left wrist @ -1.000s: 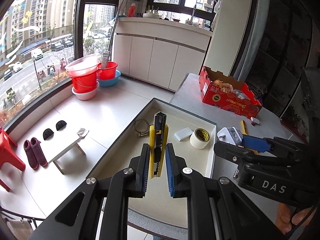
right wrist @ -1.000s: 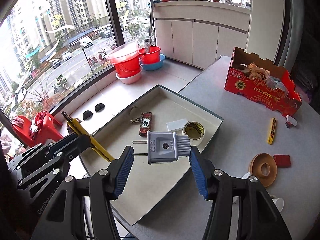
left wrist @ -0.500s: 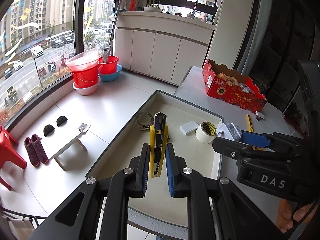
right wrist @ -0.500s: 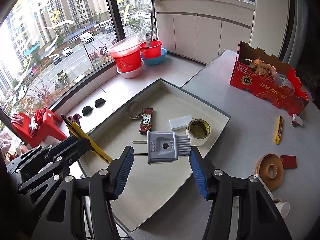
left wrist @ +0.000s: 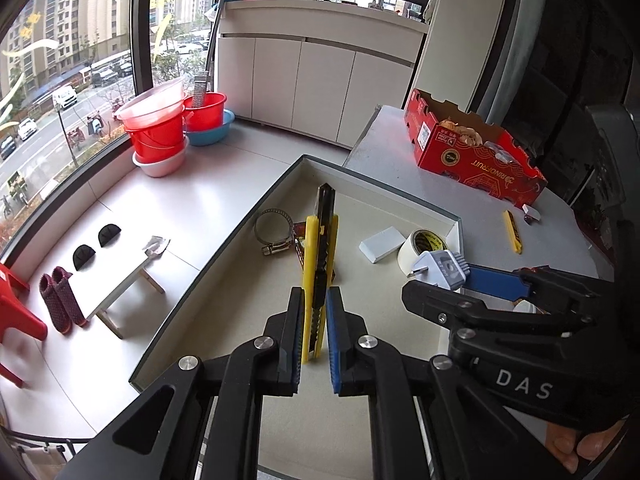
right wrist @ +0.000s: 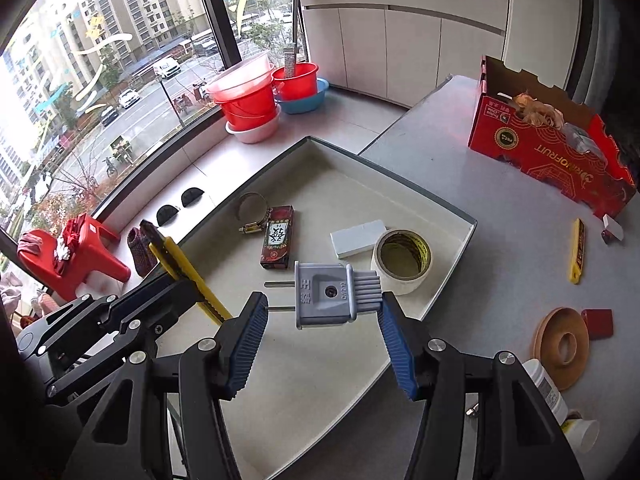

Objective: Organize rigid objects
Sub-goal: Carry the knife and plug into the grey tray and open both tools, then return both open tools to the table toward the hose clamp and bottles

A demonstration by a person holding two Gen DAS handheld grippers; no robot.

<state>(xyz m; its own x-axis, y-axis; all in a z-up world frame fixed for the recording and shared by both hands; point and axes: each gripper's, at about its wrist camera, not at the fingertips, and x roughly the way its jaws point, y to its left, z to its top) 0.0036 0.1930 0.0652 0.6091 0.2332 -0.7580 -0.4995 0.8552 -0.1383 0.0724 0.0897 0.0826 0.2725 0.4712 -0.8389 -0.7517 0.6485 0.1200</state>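
— Status? Left tool (left wrist: 313,334) clamped on the yellow utility knife (left wrist: 319,264), right tool (right wrist: 320,334) pinching the grey plug (right wrist: 332,296), both above the tray (right wrist: 468,222).
— Both look rigid, light; mind the prongs.

Home balcony, white cabinets (left wrist: 320,80), red basins (left wrist: 160,128)

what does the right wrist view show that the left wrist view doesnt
Only the right wrist view shows the wooden ring, the red block beside it and the white bottle on the table.

Only the left wrist view shows the small white stool on the floor.

Both show the tray with its tape roll, hose clamp and white block, the left gripper shut on the yellow knife, and the right gripper shut on the grey plug.
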